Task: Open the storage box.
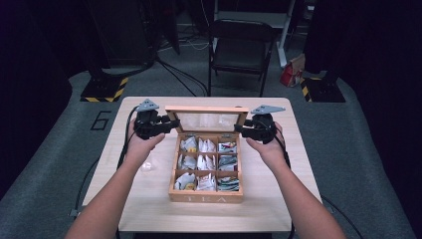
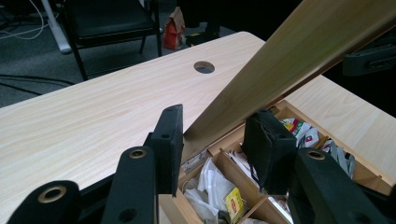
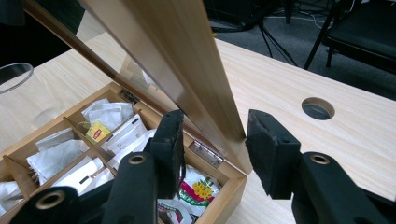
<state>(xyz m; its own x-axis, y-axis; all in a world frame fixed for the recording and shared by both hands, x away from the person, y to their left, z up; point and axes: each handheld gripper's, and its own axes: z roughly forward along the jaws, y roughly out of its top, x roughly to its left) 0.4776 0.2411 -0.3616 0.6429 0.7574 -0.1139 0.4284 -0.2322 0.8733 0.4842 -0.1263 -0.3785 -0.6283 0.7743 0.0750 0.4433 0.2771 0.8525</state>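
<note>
High view: our tea box point(image 1: 206, 195) sits mid-table, nearer the far edge, its lid point(image 1: 207, 120) raised. We set the left gripper point(image 1: 158, 125) and right gripper point(image 1: 247, 130) at the lid's two side edges, jaws partly open straddling the frame without clearly pinching it, to steady both ends evenly.

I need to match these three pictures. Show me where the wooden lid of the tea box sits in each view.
High view: the lid stands raised behind the box's compartments, centre of the table.
Left gripper view: it slants from between the jaws up to the top right corner.
Right gripper view: it slants from the top left down between the jaws.
Shared landmark: the yellow-tagged tea bag.
</note>
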